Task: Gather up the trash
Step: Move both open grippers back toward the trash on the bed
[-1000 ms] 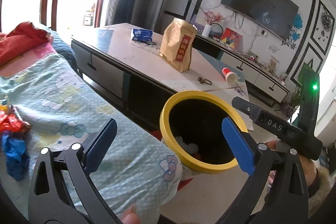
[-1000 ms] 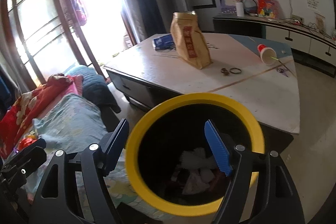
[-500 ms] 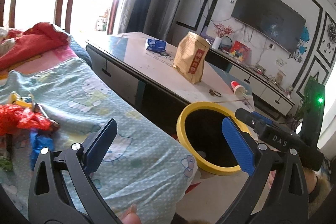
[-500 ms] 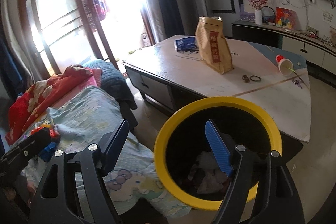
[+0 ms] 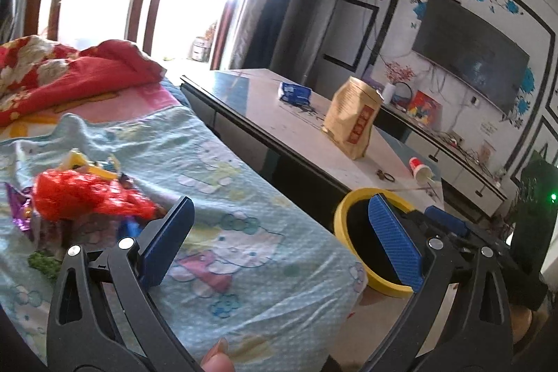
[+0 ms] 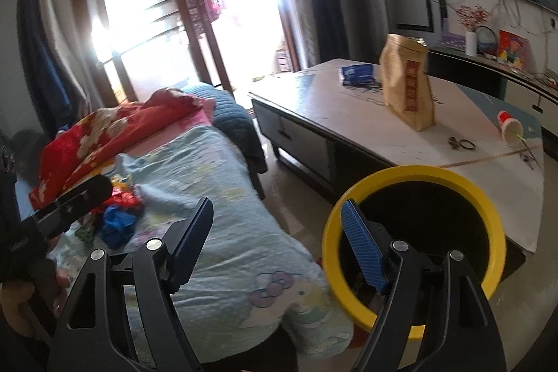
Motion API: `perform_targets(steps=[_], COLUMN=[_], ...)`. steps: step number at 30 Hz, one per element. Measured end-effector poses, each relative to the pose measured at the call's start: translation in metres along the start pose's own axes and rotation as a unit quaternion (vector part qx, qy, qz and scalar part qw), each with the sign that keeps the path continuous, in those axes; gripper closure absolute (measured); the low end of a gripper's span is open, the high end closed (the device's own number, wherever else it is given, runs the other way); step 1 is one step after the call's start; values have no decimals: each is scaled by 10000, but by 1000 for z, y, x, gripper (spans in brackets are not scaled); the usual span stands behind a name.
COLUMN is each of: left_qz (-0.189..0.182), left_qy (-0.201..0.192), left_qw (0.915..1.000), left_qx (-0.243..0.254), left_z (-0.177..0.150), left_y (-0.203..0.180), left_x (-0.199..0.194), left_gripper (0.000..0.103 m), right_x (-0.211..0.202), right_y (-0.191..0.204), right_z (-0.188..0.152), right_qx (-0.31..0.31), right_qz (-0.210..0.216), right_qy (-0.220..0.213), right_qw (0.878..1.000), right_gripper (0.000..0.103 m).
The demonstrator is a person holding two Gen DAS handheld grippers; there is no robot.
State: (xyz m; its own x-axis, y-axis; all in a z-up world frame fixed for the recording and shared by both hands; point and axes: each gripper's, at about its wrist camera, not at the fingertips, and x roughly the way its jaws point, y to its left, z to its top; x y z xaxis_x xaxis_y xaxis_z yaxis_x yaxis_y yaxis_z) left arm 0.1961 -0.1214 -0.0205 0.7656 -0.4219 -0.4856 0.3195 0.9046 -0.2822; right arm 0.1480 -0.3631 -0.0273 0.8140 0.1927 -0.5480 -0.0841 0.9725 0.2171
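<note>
A pile of trash lies on the light-blue sheet: a red plastic bag with yellow, purple and green wrappers around it. In the right wrist view the same pile shows red and blue pieces. A black bin with a yellow rim stands on the floor between the sofa and the coffee table. My left gripper is open and holds nothing, with the pile just left of its left finger. My right gripper is open and holds nothing, its right finger over the bin's near rim.
The coffee table carries a brown paper bag, a blue packet, a tipped red-and-white cup and small rings. A red floral blanket is heaped at the sofa's far end. A TV unit lines the back wall.
Both views have swung left, away from the bin and over the sofa. The trash pile has come closer in the left view. The bin has slid to the right of both views.
</note>
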Motion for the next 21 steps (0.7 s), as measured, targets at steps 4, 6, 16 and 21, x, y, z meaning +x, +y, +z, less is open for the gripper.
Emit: perform_targets(steps=[4, 6, 16, 21], left_qz=[86, 130, 391, 508], left_qy=[-93, -141, -303, -407], left_qw=[9999, 9998, 9982, 9967], left_qx=[-68, -104, -345, -493], left_z=[3, 4, 7, 9], left_y=[10, 15, 48, 66], left_x=[-9, -13, -28, -38], left_gripper=[11, 11, 11, 11], right_x=[1, 1, 7, 10], right_y=[16, 25, 71, 91], right_z=[-1, -1, -2, -2], right_qx=[-149, -224, -632, -785], right_qz=[122, 180, 498, 637], right_qy=[30, 37, 141, 179], right_qw=[9998, 9996, 9967, 9947], right_gripper=[30, 30, 30, 28])
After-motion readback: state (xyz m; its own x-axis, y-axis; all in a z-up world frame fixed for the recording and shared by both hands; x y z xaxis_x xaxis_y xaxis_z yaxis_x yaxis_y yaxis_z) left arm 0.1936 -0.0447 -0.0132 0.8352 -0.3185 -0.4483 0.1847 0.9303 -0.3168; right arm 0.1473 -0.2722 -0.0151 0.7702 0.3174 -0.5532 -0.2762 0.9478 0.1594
